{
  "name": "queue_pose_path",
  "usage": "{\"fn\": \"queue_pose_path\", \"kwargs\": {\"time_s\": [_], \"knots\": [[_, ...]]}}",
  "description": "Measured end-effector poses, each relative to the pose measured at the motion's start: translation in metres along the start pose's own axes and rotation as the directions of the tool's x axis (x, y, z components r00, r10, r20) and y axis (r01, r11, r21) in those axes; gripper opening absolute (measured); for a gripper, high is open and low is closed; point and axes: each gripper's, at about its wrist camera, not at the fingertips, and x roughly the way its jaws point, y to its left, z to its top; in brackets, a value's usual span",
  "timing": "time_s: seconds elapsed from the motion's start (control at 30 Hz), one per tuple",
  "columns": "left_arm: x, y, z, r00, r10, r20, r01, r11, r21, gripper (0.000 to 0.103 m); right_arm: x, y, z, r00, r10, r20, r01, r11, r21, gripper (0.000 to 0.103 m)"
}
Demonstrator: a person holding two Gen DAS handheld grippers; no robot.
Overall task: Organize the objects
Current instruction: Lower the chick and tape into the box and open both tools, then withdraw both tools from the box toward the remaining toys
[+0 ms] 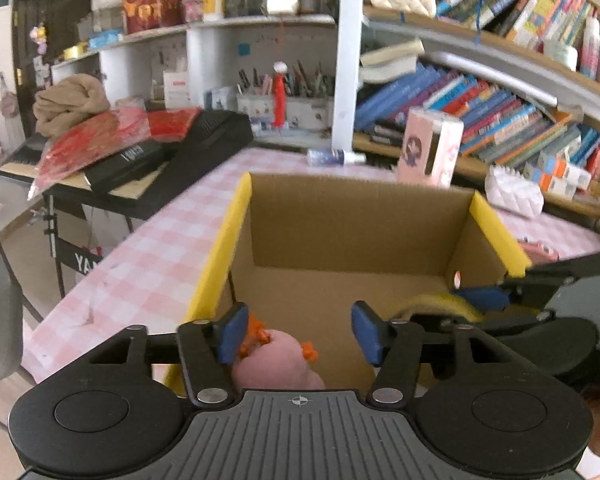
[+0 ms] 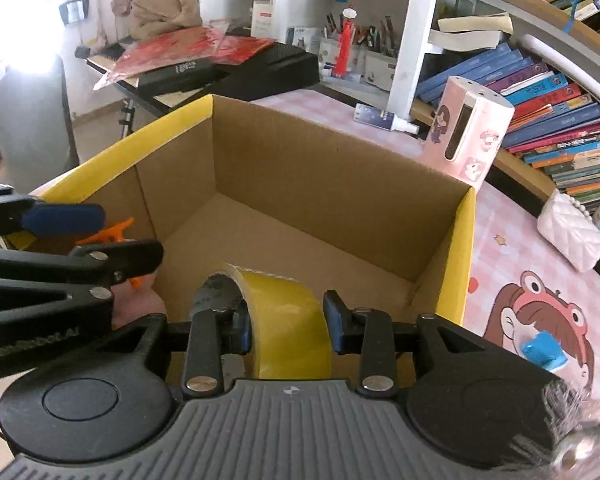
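An open cardboard box (image 1: 340,220) (image 2: 300,168) with yellow tape on its rims stands on the pink checked table. My left gripper (image 1: 300,332) is open over the box's near end. A pink plush toy (image 1: 276,364) with orange frills lies between its blue pads; the right pad is clear of the toy, the left one close to the frills. My right gripper (image 2: 288,330) is shut on a roll of yellow tape (image 2: 288,312), held upright inside the box by its right wall. One blue pad (image 1: 480,298) of the right gripper shows in the left wrist view.
Behind the box stand a pink cartoon-printed dispenser (image 2: 472,132) and a lying spray bottle (image 2: 380,114). A white quilted purse (image 2: 570,236) and a small blue object (image 2: 542,350) sit to the right. Bookshelves line the back; a black keyboard (image 1: 204,140) with red packets stands at the left.
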Motion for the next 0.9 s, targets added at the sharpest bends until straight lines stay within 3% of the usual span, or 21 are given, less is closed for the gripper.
{"fn": "queue_pose_path", "kwargs": {"time_s": [0.1,0.17,0.27,0.6,0.9], "knots": [[-0.015,0.004,0.002,0.998,-0.025,0.05,0.026,0.999,-0.026,0.076,-0.005,0.002,0.002,1.0,0.005,-0.021,-0.005,1.0,0.01,0.038],[-0.024,0.005,0.002,0.996,-0.039,0.076,0.041,0.999,-0.029,0.079,-0.011,0.003,0.003,1.0,0.0,-0.026,0.001,1.0,0.023,0.05],[-0.036,0.005,0.002,0.992,-0.048,0.113,0.052,0.998,-0.032,0.081,-0.025,0.007,0.004,1.0,0.002,-0.014,-0.002,1.0,0.031,0.058],[-0.067,0.019,-0.01,0.986,-0.06,0.156,0.071,0.995,-0.063,0.085,-0.067,0.016,-0.006,0.998,-0.047,0.03,0.043,0.994,0.101,0.063],[-0.097,0.035,-0.041,0.991,-0.034,0.128,0.043,0.997,-0.069,0.089,-0.111,0.04,-0.039,0.98,-0.156,0.125,0.132,0.974,0.182,0.063]]}}
